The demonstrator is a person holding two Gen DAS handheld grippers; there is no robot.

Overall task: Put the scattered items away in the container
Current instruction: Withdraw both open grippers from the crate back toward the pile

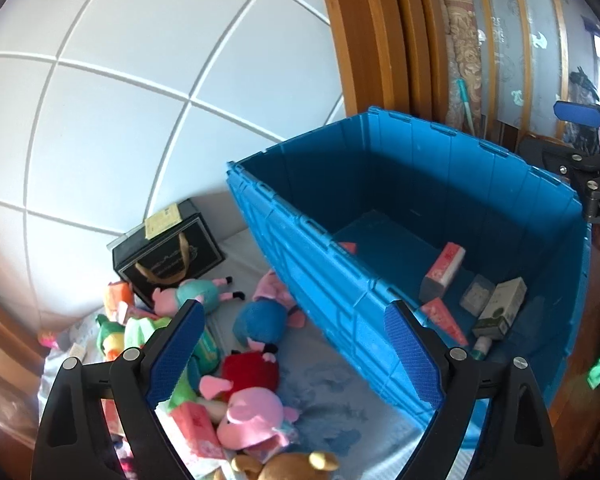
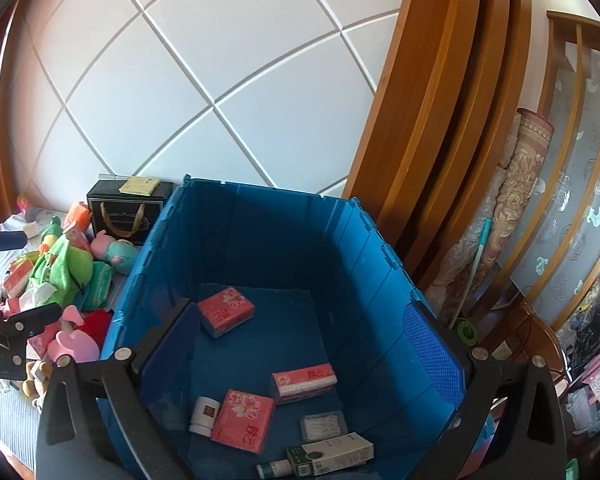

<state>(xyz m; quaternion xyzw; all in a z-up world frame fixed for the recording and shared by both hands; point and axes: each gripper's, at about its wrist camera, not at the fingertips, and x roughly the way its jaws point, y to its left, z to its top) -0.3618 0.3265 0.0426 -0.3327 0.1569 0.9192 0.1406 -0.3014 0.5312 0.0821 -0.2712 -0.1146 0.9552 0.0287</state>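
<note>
A blue plastic crate [image 1: 340, 300] [image 2: 144, 264] stands on the bed. Inside lie red tissue packs [image 2: 226, 312], a white and green box [image 2: 332, 454], a small white jar [image 2: 204, 414] and a clear packet [image 2: 324, 426]. Left of the crate lie plush pigs [image 1: 256, 412], a blue plush [image 1: 260, 320], a green cloth [image 2: 62, 268] and more tissue packs [image 1: 196, 426]. My left gripper [image 1: 296, 360] is open and empty above the toys by the crate's near wall. My right gripper [image 2: 300, 364] is open and empty above the crate's inside.
A black gift box [image 1: 168, 254] with a yellow card on top stands against the white padded headboard [image 1: 140, 100]. A wooden frame [image 2: 428, 120] and rolled mats [image 2: 520, 208] stand right of the crate. The bed sheet [image 1: 332, 392] is pale blue.
</note>
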